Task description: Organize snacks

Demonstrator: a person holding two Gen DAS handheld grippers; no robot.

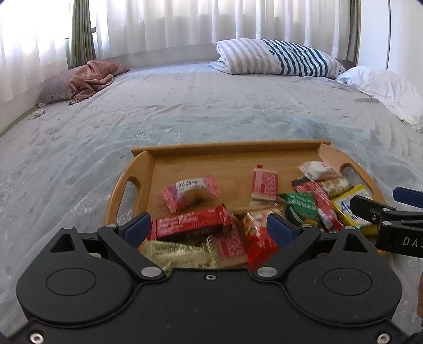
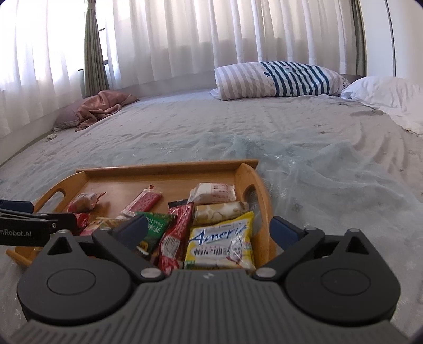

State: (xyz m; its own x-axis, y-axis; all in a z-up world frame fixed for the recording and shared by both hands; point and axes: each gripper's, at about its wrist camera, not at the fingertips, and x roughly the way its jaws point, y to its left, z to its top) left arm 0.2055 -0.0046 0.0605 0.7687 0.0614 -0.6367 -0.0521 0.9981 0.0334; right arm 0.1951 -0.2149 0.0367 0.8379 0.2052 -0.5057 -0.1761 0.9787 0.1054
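Note:
A wooden tray (image 1: 232,149) with handle slots lies on the bed and holds several wrapped snacks. My left gripper (image 1: 208,227) is open over the tray's near side, above a long red bar (image 1: 189,222), a gold packet (image 1: 177,254) and a red bag (image 1: 260,239). A pink packet (image 1: 189,193) and a pink-white wafer (image 1: 264,185) lie mid-tray. My right gripper (image 2: 211,230) is open above the tray's right end (image 2: 260,185), over a yellow packet (image 2: 219,243), a red stick pack (image 2: 175,235) and a green pack (image 2: 156,227). It shows in the left wrist view (image 1: 391,209).
The tray sits on a wide pale blue bedspread (image 1: 185,105). A striped pillow (image 1: 277,57) and a white pillow (image 1: 383,84) lie at the far right. A pink cloth on a purple pillow (image 1: 90,76) lies far left. White curtains (image 1: 158,23) hang behind.

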